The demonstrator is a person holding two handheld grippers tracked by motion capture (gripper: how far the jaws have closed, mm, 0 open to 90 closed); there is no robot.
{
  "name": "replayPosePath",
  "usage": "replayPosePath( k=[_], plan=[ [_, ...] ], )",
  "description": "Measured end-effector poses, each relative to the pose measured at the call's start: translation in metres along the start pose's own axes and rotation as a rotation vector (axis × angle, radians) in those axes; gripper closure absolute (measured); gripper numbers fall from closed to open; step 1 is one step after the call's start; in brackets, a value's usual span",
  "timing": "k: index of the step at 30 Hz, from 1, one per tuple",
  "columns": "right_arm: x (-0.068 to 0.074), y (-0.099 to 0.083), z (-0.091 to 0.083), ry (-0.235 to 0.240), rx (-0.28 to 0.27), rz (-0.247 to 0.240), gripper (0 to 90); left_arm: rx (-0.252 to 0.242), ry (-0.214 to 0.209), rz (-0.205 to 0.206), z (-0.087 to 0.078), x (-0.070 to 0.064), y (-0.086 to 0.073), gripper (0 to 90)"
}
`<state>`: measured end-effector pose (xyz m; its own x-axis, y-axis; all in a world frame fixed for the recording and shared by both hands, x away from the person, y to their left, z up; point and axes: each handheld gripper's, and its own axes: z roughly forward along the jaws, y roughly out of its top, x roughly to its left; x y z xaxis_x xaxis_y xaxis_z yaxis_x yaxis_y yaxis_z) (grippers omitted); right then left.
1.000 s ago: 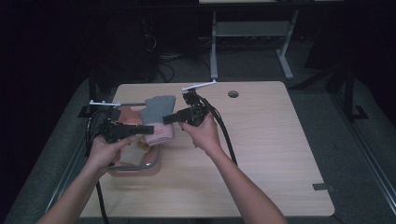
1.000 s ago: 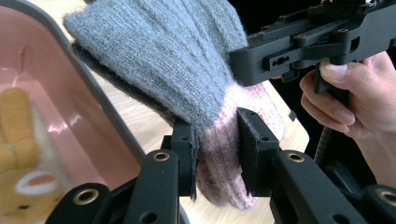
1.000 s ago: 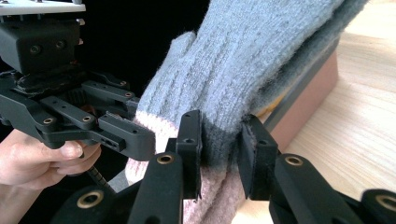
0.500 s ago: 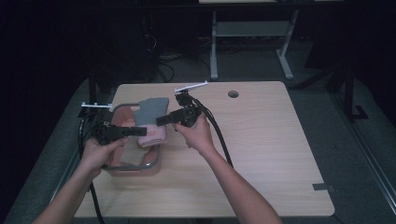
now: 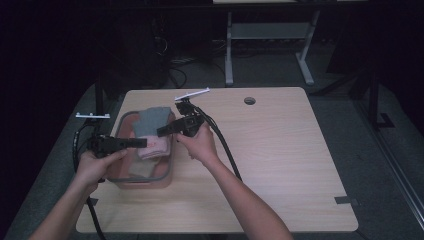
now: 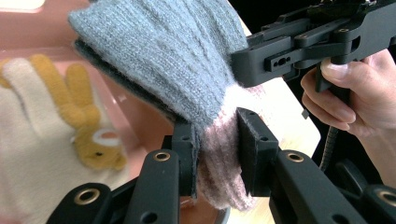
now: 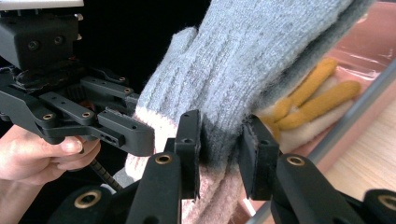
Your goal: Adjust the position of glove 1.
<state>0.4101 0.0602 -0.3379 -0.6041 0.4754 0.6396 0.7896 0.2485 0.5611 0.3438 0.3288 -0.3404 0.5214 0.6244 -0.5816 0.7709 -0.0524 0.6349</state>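
A grey knitted glove (image 5: 150,120) with a pink knitted piece (image 5: 156,145) under it hangs over a pink bin (image 5: 125,177) at the table's left. My left gripper (image 5: 142,143) comes in from the left. In the left gripper view it (image 6: 217,154) is shut on the pink knit (image 6: 219,182), just below the grey glove (image 6: 163,56). My right gripper (image 5: 161,132) reaches in from the right. In the right gripper view it (image 7: 222,154) is shut on the grey glove (image 7: 243,70). The two grippers' tips are close together.
A cream glove with orange fingers (image 6: 28,140) lies in the bin (image 6: 135,126), below the held knitwear, and appears as the cream glove (image 7: 303,102) in the right gripper view. The wooden table (image 5: 280,150) stretches to the right, with a cable hole (image 5: 249,100) near its far edge.
Both hands have shifted a little to the left over the bin, still holding the knitwear between them. Both grippers stay shut.
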Motion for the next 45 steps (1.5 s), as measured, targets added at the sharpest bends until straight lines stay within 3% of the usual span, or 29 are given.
replayPosePath(
  k=[12, 19, 34, 38, 39, 42, 45],
  plan=[
    [-0.002, 0.003, 0.02, 0.015, 0.036, 0.003, 70.9, 0.011, 0.028, -0.013, -0.007, 0.011, -0.005, 70.7],
    [-0.003, 0.005, 0.032, 0.014, 0.061, -0.005, 70.0, 0.012, 0.039, -0.042, -0.011, 0.019, -0.011, 71.0],
    [-0.008, 0.007, 0.035, 0.012, 0.084, -0.002, 68.3, 0.002, 0.058, -0.071, -0.013, 0.029, -0.015, 71.4],
    [-0.011, 0.006, 0.031, 0.006, 0.092, -0.001, 68.6, 0.021, 0.093, -0.082, -0.009, 0.037, -0.02, 71.5],
    [-0.012, 0.006, 0.029, 0.0, 0.092, 0.0, 68.4, 0.049, 0.112, -0.081, -0.006, 0.043, -0.023, 71.6],
    [-0.012, 0.004, 0.027, -0.006, 0.093, -0.008, 68.0, 0.071, 0.127, -0.089, -0.002, 0.047, -0.025, 71.6],
    [-0.013, 0.002, 0.025, -0.016, 0.103, -0.013, 66.7, 0.119, 0.19, -0.075, 0.004, 0.049, -0.026, 70.7]
  ],
)
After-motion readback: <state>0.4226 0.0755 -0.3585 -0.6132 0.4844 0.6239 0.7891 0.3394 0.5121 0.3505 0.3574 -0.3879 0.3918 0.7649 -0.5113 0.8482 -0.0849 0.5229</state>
